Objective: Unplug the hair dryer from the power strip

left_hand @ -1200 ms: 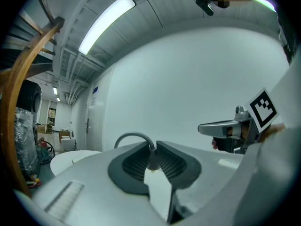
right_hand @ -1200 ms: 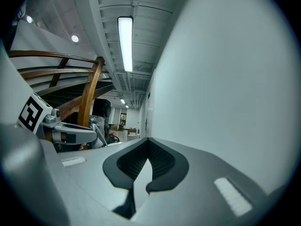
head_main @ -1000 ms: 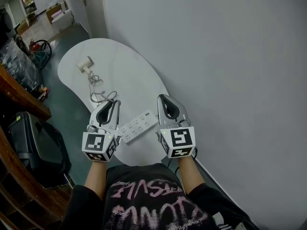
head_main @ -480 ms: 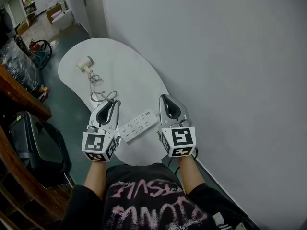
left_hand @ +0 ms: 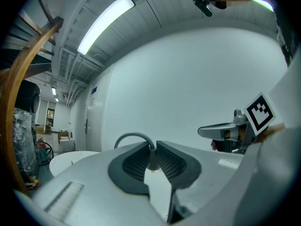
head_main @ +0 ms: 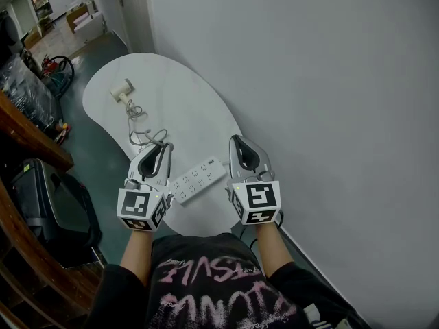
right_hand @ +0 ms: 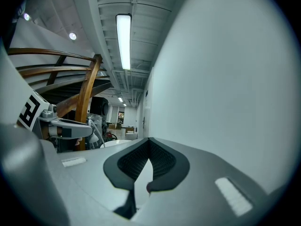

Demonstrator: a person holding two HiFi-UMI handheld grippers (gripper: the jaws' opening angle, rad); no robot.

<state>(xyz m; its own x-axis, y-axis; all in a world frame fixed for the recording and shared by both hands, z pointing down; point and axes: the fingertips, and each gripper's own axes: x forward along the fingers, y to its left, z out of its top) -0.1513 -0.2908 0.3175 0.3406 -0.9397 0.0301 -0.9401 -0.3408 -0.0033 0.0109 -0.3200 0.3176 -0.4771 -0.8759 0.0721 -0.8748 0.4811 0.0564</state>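
A white hair dryer [head_main: 122, 90] lies at the far end of the white table [head_main: 199, 122]. Its grey cord [head_main: 139, 125] runs in loose loops toward me. A white power strip [head_main: 197, 179] lies between my two grippers near the table's front edge, and no plug shows in its sockets. My left gripper [head_main: 153, 155] is shut on the cord [left_hand: 134, 138], which arches up out of its closed jaws [left_hand: 151, 153]. My right gripper [head_main: 243, 149] is shut with nothing between its pads [right_hand: 160, 161]. Both are raised above the table.
A grey wall [head_main: 309, 101] runs along the table's right side. Left of the table are a dark floor, a black bag [head_main: 51, 208] and a curved wooden rail [head_main: 31, 139]. Each gripper shows in the other's view, the right one [left_hand: 221, 132] and the left one [right_hand: 70, 126].
Almost nothing differs. The right gripper has drifted slightly to the right; the left stays shut on the cord.
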